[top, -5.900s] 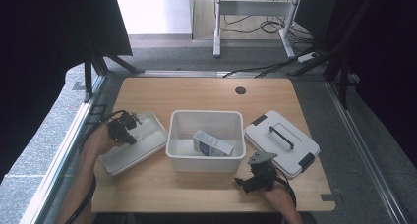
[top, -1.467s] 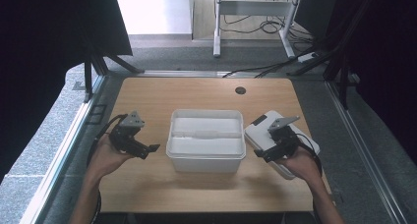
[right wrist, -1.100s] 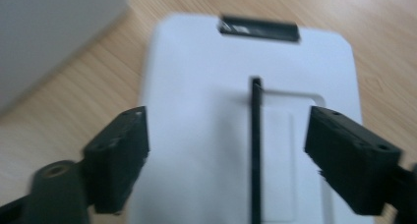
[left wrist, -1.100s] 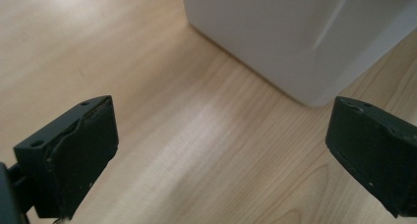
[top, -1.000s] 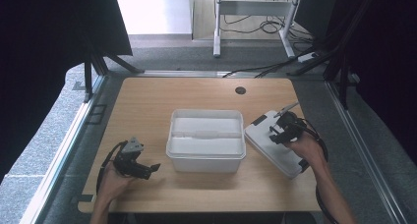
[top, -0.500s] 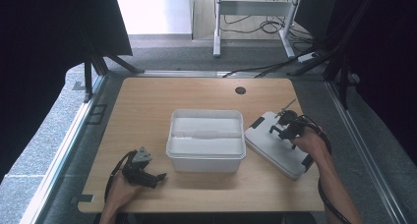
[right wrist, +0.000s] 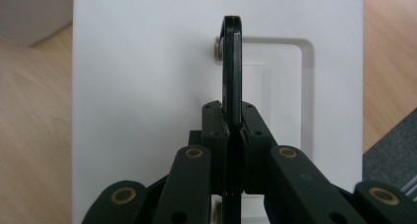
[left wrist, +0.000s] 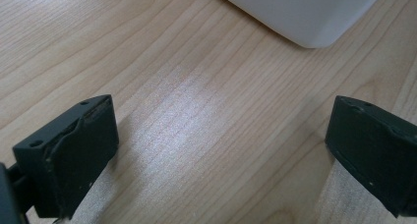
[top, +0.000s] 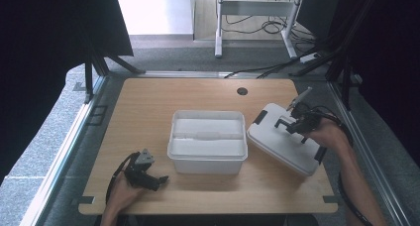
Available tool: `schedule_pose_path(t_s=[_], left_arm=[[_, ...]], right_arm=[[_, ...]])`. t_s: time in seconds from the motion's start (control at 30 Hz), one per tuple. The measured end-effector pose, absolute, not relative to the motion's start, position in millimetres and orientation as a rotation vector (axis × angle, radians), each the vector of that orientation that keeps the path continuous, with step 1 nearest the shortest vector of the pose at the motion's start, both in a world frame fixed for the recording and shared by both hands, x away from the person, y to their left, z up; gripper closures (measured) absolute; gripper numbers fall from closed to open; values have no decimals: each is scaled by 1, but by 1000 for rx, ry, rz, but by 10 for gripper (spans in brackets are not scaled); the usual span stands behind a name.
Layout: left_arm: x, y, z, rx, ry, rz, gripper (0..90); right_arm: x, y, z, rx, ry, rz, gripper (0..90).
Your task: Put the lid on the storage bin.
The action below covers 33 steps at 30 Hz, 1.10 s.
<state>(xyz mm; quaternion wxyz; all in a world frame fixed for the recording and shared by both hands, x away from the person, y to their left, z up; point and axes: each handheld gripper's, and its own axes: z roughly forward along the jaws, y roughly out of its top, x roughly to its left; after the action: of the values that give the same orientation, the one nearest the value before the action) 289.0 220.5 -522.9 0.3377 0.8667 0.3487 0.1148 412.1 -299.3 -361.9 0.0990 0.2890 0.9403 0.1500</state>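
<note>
The white lid [top: 287, 144] is being gripped by its black handle [right wrist: 231, 67] in the closed jaws of the right gripper [top: 296, 124], tilted near the tabletop's [top: 148, 107] right edge. The left gripper [top: 148, 176], jaws open and empty, is resting near the front-left corner. Risk: the thin handle pivoting in the grip, so the lid is swinging or catching the white bin [top: 208, 139] at centre. The bin's contents are reading as white, unclear.

Fixed high view: above the near edge of the table [top: 148, 102], facing forward and down, far off. Left gripper view: skimming close over wood, toward a corner of the white bin [left wrist: 305, 13]. Right gripper view: straight down, very near, onto the white lid [right wrist: 147, 86]. Shared: bin, lid, tabletop.
</note>
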Motion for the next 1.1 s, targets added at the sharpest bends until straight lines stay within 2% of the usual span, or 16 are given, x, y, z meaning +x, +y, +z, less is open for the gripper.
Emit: schedule_pose_path(t_s=[0.27, 0.53, 0.77, 1.1], left_arm=[[289, 220, -523, 2259, 909, 299, 0], [289, 221, -523, 2259, 909, 298, 0], [289, 221, -523, 2259, 908, 298, 0], [289, 221, -523, 2260, 909, 299, 0]], right_arm=[[403, -295, -313, 768, 2786, 485, 837], [398, -269, -277, 634, 2806, 570, 837], [398, -227, -271, 480, 2849, 588, 837], [399, -157, -279, 237, 2925, 611, 837]])
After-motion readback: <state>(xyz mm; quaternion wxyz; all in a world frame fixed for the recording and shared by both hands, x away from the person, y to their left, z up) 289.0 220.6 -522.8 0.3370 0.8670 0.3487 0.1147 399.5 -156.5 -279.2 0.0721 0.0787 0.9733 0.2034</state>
